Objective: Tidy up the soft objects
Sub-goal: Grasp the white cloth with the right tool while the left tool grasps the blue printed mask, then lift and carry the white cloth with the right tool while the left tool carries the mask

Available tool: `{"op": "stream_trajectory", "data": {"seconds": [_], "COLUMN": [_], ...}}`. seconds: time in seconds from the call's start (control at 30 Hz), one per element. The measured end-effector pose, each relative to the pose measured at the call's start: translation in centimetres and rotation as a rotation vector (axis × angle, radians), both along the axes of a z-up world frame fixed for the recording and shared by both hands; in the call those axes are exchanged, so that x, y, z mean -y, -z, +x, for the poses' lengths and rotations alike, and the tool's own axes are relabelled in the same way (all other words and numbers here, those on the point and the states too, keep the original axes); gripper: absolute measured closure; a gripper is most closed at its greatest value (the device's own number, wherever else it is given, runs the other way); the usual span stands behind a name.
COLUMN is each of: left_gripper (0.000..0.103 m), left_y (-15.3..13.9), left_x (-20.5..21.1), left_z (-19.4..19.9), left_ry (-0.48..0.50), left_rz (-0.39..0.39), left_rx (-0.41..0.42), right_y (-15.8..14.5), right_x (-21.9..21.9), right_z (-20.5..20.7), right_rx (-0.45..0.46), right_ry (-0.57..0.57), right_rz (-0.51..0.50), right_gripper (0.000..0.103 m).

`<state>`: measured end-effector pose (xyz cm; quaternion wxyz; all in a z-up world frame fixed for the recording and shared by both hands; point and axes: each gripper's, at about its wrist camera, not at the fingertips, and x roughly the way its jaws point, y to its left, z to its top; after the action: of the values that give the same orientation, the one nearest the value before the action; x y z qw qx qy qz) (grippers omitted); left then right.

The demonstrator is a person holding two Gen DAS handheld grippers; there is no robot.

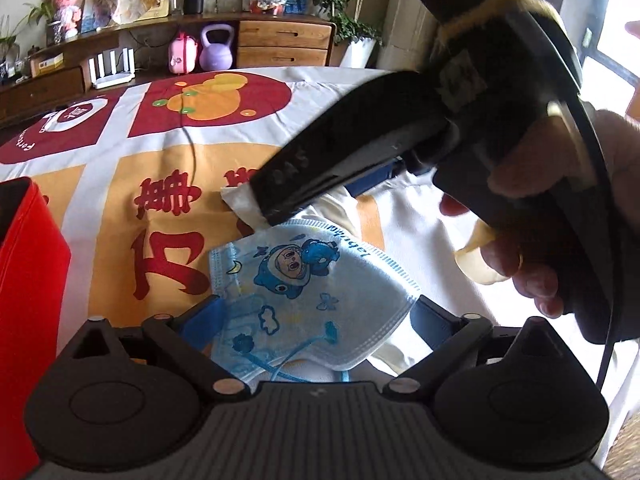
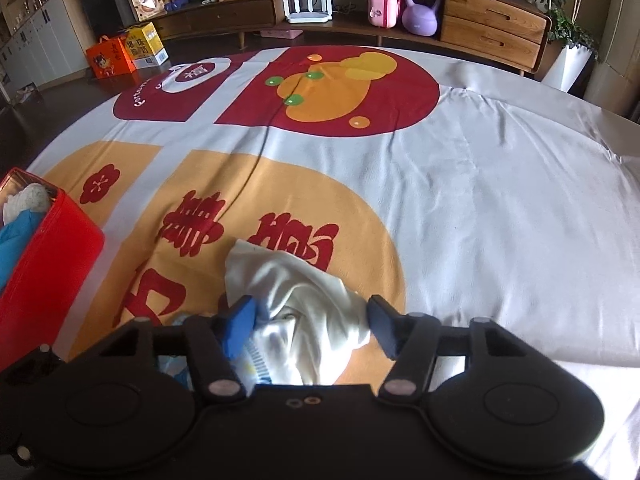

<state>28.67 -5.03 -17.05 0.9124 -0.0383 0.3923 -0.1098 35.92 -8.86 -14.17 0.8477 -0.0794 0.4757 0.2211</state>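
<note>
Behind the cloth-covered table point(image 2: 500, 208) a low wooden cabinet point(image 2: 492, 20) is seen along the top of the frame, with a purple kettlebell point(image 2: 420, 10) and a white router point(image 2: 308, 6) on its shelf. At the lower centre of the right wrist view, the right gripper point(image 2: 310, 326) is spread around a crumpled white cloth point(image 2: 304, 304), its blue fingers point(image 2: 240, 320) flanking the bundle without visibly squeezing it. In the left wrist view the left gripper point(image 1: 316, 316) is likewise spread, with a blue printed face mask point(image 1: 312, 280) lying between its fingers at the lower centre; whether the mask is touched cannot be told. A red box point(image 2: 48, 248) already holding soft items is placed at the left edge. The step in hand is judged to be a grasp: the cloth should be pinched at its thick middle and lifted clear of the mask beneath it before being carried left to the box. Large red Chinese characters are printed on the tablecloth, too distorted to be read with confidence; "Fort…" is partly legible near the white ring at upper left, and "bbangel"-like lettering on the mask edge is unclear.
</note>
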Motion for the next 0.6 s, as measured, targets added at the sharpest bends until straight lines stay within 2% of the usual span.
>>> {"op": "stream_trajectory", "data": {"seconds": [0.2, 0.3, 0.37, 0.4, 0.47, 0.6], "left_gripper": [0.025, 0.037, 0.05, 0.054, 0.068, 0.081], "left_y": [-0.3, -0.4, -0.5, -0.6, -0.6, -0.8], "left_x": [-1.2, -1.7, -2.0, -2.1, -2.3, -2.3], "left_z": [-0.1, -0.1, -0.1, 0.0, 0.0, -0.1], "left_ry": [-0.033, -0.048, -0.054, -0.057, -0.06, -0.055], "left_rz": [-0.043, -0.058, -0.068, -0.071, -0.075, -0.065], "left_rx": [-0.001, -0.004, -0.006, -0.007, -0.01, -0.006], "right_y": [-0.3, -0.4, -0.5, -0.6, -0.7, -0.8], "right_x": [0.4, 0.9, 1.3, 1.5, 2.0, 3.2], "right_z": [-0.2, -0.4, -0.6, -0.7, -1.1, -2.0], "right_rx": [-0.004, -0.004, -0.003, 0.0, 0.002, 0.007], "right_ry": [0.003, 0.013, 0.018, 0.02, 0.026, 0.035], "right_rz": [0.025, 0.038, 0.042, 0.041, 0.043, 0.038], "right_gripper": [0.069, 0.082, 0.088, 0.089, 0.092, 0.093]}}
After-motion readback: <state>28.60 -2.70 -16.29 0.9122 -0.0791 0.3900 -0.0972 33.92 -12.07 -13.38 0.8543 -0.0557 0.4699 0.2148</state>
